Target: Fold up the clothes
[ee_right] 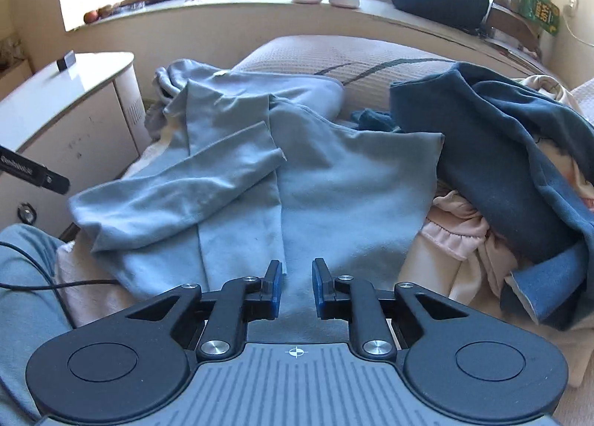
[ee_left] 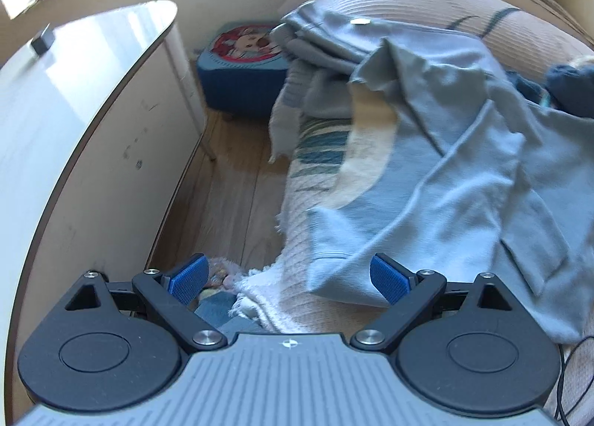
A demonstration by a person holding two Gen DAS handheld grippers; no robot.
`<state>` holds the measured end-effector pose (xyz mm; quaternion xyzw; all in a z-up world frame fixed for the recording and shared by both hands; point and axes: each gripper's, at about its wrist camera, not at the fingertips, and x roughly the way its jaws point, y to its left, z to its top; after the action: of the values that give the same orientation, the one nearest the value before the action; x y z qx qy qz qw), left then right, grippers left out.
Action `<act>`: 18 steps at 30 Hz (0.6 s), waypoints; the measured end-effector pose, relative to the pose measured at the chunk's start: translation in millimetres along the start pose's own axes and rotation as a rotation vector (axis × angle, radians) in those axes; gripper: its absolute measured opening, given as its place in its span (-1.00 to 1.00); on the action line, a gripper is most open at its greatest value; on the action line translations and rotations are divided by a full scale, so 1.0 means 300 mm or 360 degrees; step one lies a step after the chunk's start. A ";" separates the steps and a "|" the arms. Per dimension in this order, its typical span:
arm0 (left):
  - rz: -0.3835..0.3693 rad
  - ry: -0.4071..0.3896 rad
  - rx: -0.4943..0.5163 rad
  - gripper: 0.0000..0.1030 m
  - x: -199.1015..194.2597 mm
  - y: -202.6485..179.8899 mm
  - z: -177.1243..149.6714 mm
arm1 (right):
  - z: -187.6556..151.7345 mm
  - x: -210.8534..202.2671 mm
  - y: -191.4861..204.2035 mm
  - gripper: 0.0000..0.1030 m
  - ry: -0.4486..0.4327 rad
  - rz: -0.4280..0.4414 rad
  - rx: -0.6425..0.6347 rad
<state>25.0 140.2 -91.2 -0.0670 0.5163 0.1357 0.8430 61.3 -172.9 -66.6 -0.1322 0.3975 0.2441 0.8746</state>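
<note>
From your left wrist, the left hand-held gripper (ee_left: pixel 289 279) gapes wide and holds nothing; the light blue top (ee_left: pixel 438 166) lies on the bed (ee_left: pixel 334 307) ahead and to the right. From your right wrist, the right hand-held gripper (ee_right: pixel 297 290) stands slightly parted and empty, just above the top's (ee_right: pixel 334 184) near hem.

1. light blue sweatshirt (ee_right: pixel 334 181): soft matt fleece cloth.
2. cabinet (ee_left: pixel 74 99) left of it: glossy smooth top.
3. floor (ee_left: pixel 230 181) between them: wood planks.
4. bed cover (ee_left: pixel 297 210) beneath it: ribbed, fringed knit.
</note>
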 end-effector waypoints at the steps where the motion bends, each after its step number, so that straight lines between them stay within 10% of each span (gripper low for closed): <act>1: -0.0001 0.0021 -0.0010 0.84 0.012 0.005 0.003 | 0.001 0.002 -0.008 -0.64 0.0000 -0.0007 0.0009; 9: -0.0062 0.0208 -0.0035 0.91 0.119 -0.022 0.007 | 0.104 0.027 0.041 -0.47 -0.0156 0.0110 -0.0004; 18: -0.0016 0.0117 -0.0063 0.91 0.083 -0.029 0.019 | -0.075 -0.011 -0.141 -0.46 0.0093 -0.0136 0.0254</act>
<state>43.2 137.5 -110.9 -0.0912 0.5438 0.1391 0.8226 67.7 -219.4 -77.0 -0.0861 0.4350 0.1700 0.8800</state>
